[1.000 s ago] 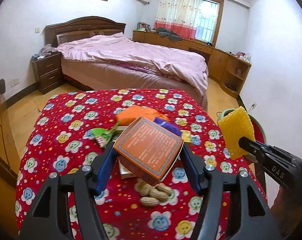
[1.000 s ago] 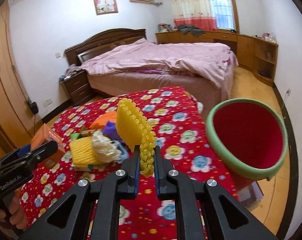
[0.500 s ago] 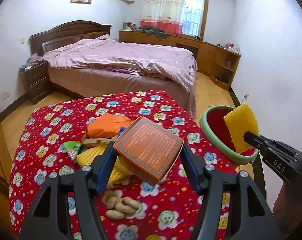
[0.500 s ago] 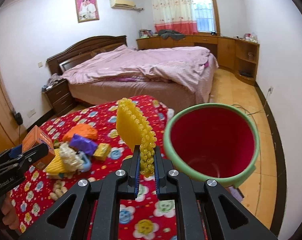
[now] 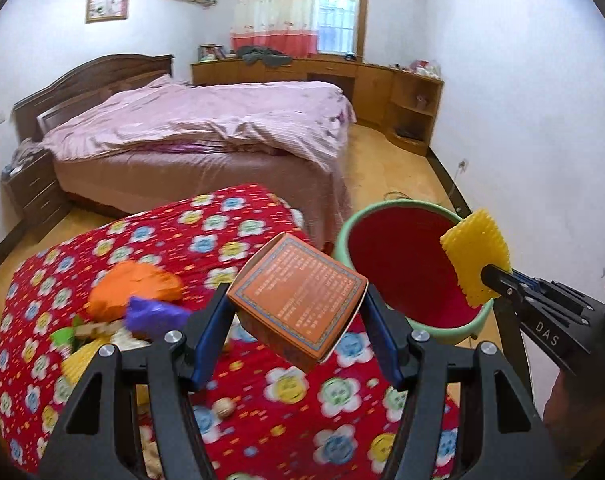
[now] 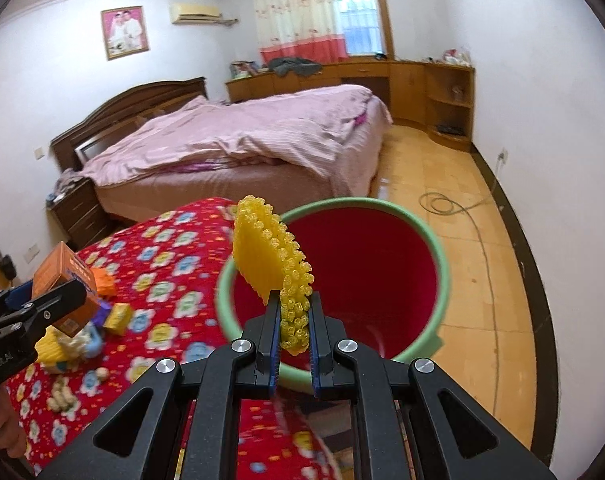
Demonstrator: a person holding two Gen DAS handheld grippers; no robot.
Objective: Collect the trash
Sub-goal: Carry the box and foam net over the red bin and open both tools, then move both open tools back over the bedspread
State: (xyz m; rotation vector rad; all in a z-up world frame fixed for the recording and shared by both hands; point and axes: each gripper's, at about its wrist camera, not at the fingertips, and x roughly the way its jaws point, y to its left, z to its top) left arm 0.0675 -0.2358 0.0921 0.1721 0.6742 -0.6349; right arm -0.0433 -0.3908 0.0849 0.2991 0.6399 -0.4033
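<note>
Your right fingers [image 6: 295, 322] pinch the yellow foam net [image 6: 272, 266], its long axis upright, directly before the red bin [image 6: 440, 276] mouth. Your left fingers [image 5: 298, 334] clamp the orange box [image 5: 298, 300] over the bench [image 5: 206, 232], bin to their right, farther off.
</note>
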